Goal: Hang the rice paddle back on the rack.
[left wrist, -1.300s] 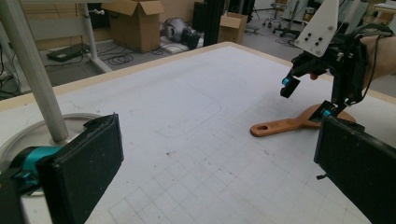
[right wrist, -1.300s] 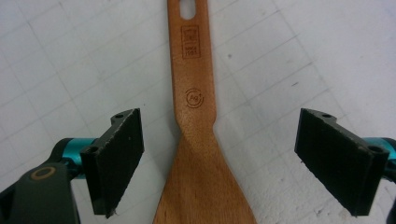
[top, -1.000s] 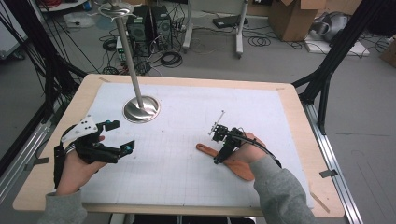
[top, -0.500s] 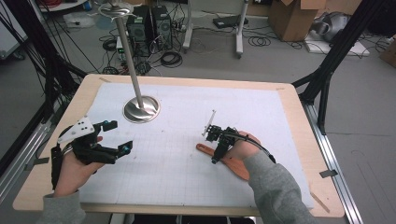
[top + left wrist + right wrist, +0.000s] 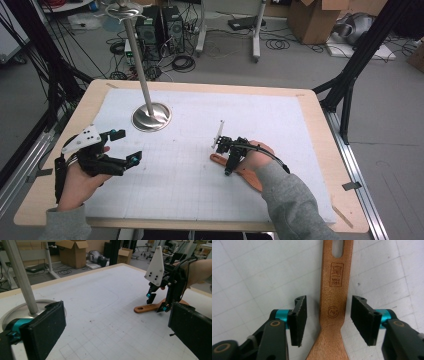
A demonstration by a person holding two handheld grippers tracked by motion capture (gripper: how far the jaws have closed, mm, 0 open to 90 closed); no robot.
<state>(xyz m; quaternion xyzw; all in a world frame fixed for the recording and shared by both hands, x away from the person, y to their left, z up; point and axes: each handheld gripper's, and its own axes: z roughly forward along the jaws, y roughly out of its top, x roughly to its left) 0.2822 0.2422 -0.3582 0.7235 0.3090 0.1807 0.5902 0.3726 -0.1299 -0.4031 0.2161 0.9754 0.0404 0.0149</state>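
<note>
High view: the wooden spatula (image 5: 239, 169) lies flat on the gridded mat (image 5: 310, 130), under the right gripper (image 5: 231, 159).

Left gripper view: the left gripper (image 5: 117, 325) hangs spread, holding nothing.

Right gripper view: spread jaws flank the spatula's neck; likely light, stiff, smooth, best pinched there.

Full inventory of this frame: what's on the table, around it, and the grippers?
Wooden spatula: 1, brown, flat on mat, handle between the right jaws, untouched.
Metal stand: 1, silver, round base on mat, pole upright, far left.
Grid mat: 1, white, covers the tabletop.
Table: 1, light wood rim.
Cardboard boxes: brown, on the floor behind.
Left hand-held gripper: 1, black, open, above mat.
Right hand-held gripper: 1, black, open, straddling the spatula handle.
</note>
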